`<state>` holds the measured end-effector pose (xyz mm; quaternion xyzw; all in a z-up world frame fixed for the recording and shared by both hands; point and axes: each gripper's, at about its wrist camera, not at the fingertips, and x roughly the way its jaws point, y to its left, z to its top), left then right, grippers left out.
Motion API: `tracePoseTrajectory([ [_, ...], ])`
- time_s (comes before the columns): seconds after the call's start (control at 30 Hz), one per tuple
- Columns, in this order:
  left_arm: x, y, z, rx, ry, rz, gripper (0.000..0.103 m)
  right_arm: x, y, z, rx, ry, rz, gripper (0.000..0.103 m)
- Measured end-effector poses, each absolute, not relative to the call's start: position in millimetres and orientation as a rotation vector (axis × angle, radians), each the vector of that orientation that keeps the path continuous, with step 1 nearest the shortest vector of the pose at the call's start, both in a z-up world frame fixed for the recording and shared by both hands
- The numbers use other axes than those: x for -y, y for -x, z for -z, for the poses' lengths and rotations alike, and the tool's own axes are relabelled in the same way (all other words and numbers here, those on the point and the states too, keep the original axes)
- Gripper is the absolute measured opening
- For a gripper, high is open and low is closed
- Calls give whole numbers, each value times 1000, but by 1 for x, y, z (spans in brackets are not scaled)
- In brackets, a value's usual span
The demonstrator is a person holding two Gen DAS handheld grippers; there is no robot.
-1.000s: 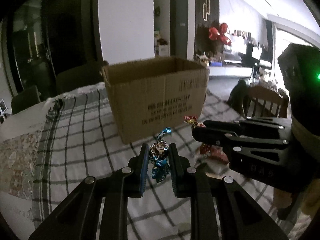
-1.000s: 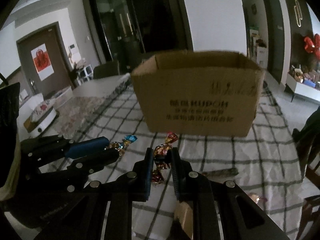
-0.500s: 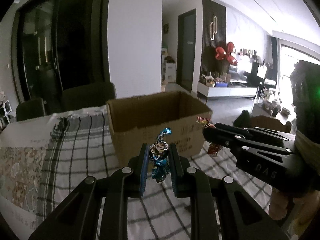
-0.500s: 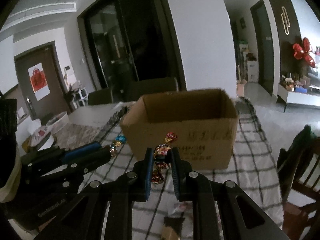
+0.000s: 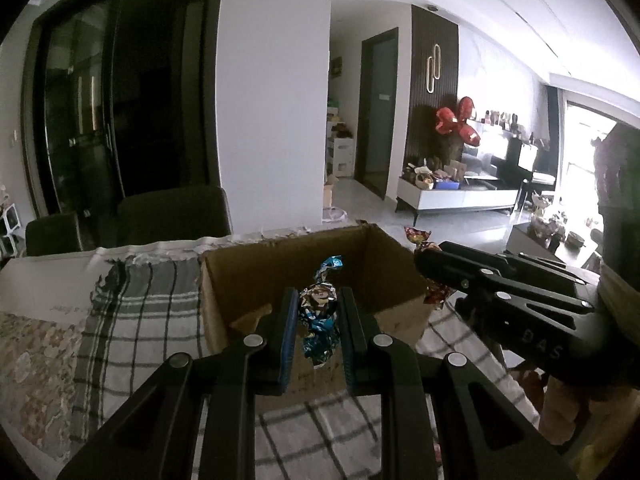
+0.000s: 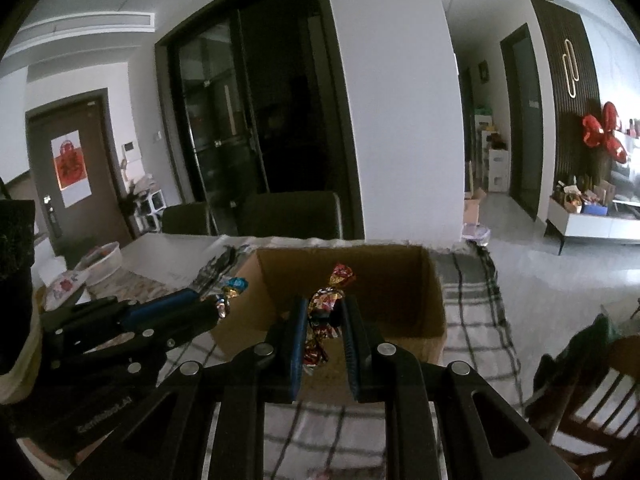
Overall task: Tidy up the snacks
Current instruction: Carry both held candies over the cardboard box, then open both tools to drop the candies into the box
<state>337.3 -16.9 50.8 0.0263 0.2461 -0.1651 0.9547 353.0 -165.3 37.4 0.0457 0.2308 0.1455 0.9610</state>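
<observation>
Standing on the checked tablecloth [image 5: 132,320], the open cardboard box [image 5: 384,256] is the landmark for everything else. Behind it sit two dark chairs [image 6: 292,216] and a white pillar [image 5: 272,100]; off to its right, across the room, a low white cabinet [image 5: 460,200] stands under red balloons [image 5: 456,120]. A wooden chair [image 6: 592,400] is at the box's near right.

Nothing lies between the grippers and the box mouth. The left gripper [image 5: 318,320] has its jaws pressed onto a blue-wrapped candy [image 5: 318,312], held just in front of the opening. The right gripper [image 6: 324,320] pinches a red-wrapped candy [image 6: 324,312] the same way — its twisted top shows against the box's inner wall. In the left wrist view the right gripper reaches the box's right corner.

A second ago both candies hung low against the box's printed front face; now both grippers have risen, the inside of the box shows, and the grips are unchanged.
</observation>
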Motion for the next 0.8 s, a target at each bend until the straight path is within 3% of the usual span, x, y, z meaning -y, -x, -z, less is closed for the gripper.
tracePoseTrajectory([
  [0.43, 30, -400, -38, -552, -41, 325, 22, 176, -408, -24, -505, -87, -290, 19],
  [0.53, 29, -406, -36, -546, -43, 285, 48, 181, -420, -19, -526, -101, -266, 22],
  [0.6, 28, -404, -36, -542, -39, 276, 51, 182, -420, -18, -528, -99, -241, 40],
  [0.8, 30, -386, -39, -524, -59, 251, 62, 191, -409, -16, -527, -91, -203, 45],
])
